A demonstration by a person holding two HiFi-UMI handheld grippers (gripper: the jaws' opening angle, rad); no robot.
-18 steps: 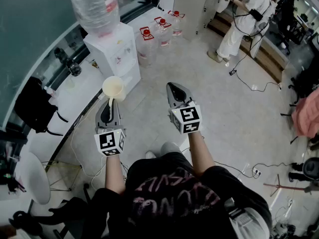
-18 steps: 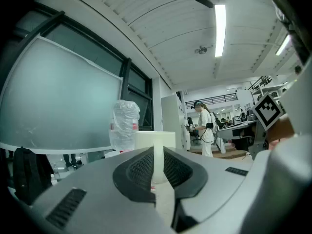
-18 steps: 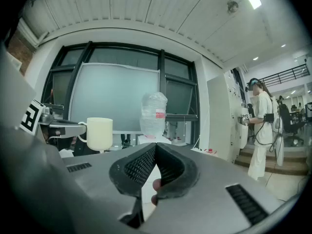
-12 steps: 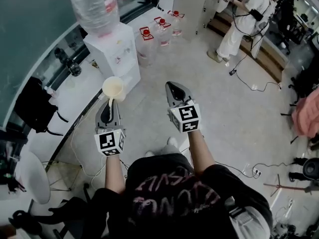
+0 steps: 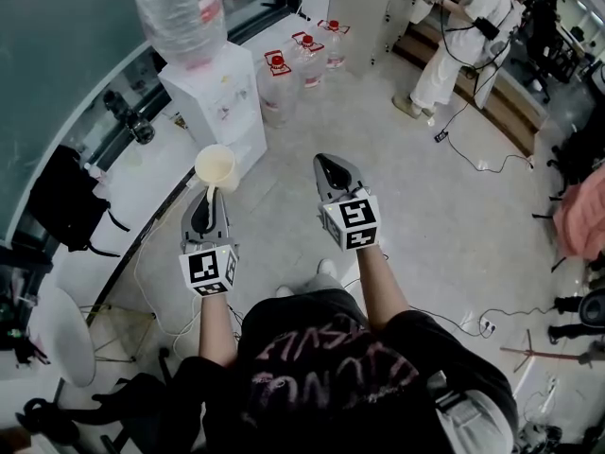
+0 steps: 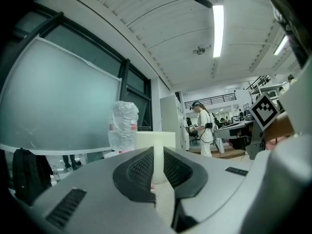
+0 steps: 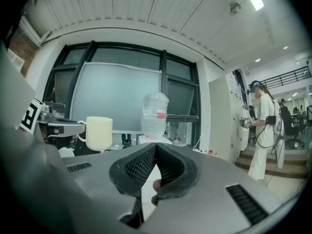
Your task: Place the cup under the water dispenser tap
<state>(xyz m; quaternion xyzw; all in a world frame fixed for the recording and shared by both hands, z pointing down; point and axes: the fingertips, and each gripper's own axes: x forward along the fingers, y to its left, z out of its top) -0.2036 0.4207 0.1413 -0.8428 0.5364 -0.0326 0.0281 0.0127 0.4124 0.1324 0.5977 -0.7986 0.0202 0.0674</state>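
Now: left gripper (image 5: pixel 210 197) is clamped on the handle (image 6: pixel 158 162) of the cup (image 5: pixel 216 166), which it holds upright in the air. The right gripper (image 5: pixel 328 166) is beside it, jaws pressed together and empty. Beyond the cup and apart from it stands the white dispenser (image 5: pixel 219 112) with 1 bottle (image 5: pixel 180 12) upturned on top; 3 spare bottles (image 5: pixel 281 85) sit on the floor behind, and a person (image 5: pixel 463 41) in white stands farther off.

Head view high overhead, facing steeply down, left gripper view level along its jaws, close behind cup (image 6: pixel 155 140), right gripper view alongside, cup farther off at its left, all three sharing water dispenser (image 5: pixel 219 112) and person in white (image 5: pixel 465 28).
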